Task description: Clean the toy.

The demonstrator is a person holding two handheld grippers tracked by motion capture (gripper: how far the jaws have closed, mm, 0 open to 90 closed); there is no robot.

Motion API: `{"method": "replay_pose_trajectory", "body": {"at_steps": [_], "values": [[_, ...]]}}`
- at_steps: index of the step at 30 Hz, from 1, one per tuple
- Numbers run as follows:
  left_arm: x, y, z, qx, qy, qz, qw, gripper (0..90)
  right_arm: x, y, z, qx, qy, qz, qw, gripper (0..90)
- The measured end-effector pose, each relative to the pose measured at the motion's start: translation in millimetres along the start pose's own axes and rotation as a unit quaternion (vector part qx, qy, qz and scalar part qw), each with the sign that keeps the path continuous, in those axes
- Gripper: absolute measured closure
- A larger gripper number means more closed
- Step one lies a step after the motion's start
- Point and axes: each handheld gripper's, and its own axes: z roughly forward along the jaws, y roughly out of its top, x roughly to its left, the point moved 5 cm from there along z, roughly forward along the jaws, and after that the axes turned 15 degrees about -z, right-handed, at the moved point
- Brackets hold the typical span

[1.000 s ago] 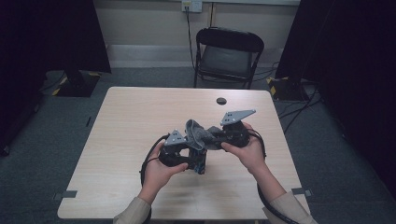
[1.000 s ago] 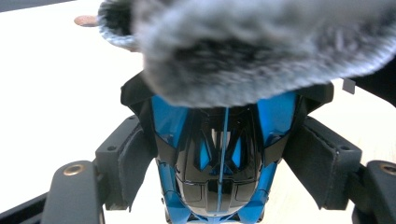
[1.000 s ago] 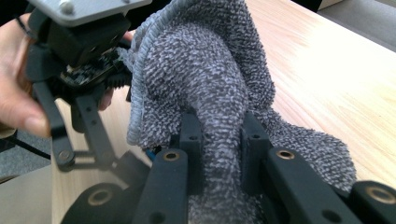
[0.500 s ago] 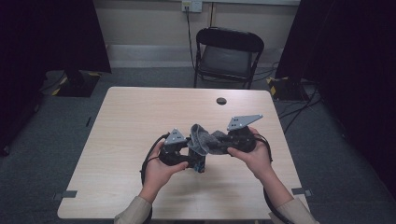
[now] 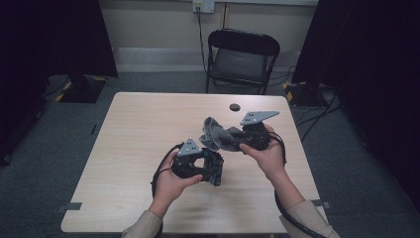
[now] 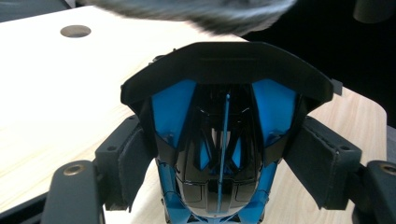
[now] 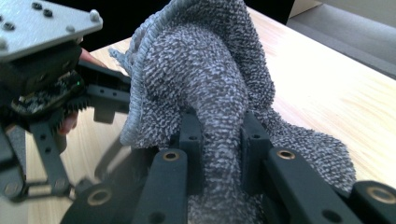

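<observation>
My left gripper (image 5: 212, 168) is shut on a black and blue mouse (image 5: 216, 174), held low over the wooden table (image 5: 138, 129). In the left gripper view both pads (image 6: 135, 158) press the sides of the mouse (image 6: 219, 140), and a grey cloth (image 6: 187, 9) hangs just above it. My right gripper (image 5: 234, 142) is shut on that grey terry cloth (image 5: 215, 134), up and to the right of the mouse. The right gripper view has the cloth (image 7: 210, 70) bunched between the jaws of the right gripper (image 7: 219, 135), with the left gripper (image 7: 46, 70) close behind it on the left.
A round cable hole (image 5: 234, 107) sits near the table's far edge. A black folding chair (image 5: 242, 54) stands behind the table. Cables loop from both grippers beside the person's wrists. Bare tabletop stretches to the left.
The right gripper and the cloth have shifted a little up and to the right, away from the mouse. The left gripper has stayed in place.
</observation>
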Motion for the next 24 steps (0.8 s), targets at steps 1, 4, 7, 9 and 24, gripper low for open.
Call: {"method": "replay_pose_trajectory", "body": {"at_steps": [1,4,7,9,24], "values": [[-0.3,-0.3,0.4,0.001,0.000,0.000,1.0000,25.3,1.6,0.9,2.8,0.002,0.003,-0.003,1.0000,75.9],[0.8,0.2,0.5,-0.002,0.001,-0.003,1.0000,25.3,8.2,2.6,9.5,0.009,0.014,-0.012,0.9998,75.9],[2.8,0.7,-1.2,-0.003,0.004,-0.002,1.0000,25.3,13.0,2.8,11.5,0.010,0.022,-0.017,0.9996,75.9],[3.9,0.9,-2.5,-0.004,0.006,-0.002,1.0000,25.3,14.2,2.9,10.7,0.011,0.024,-0.020,0.9995,75.9],[16.2,3.6,-8.2,-0.007,0.026,-0.008,0.9996,25.3,24.1,-3.1,1.1,0.005,0.032,-0.032,0.9990,75.8]]}}
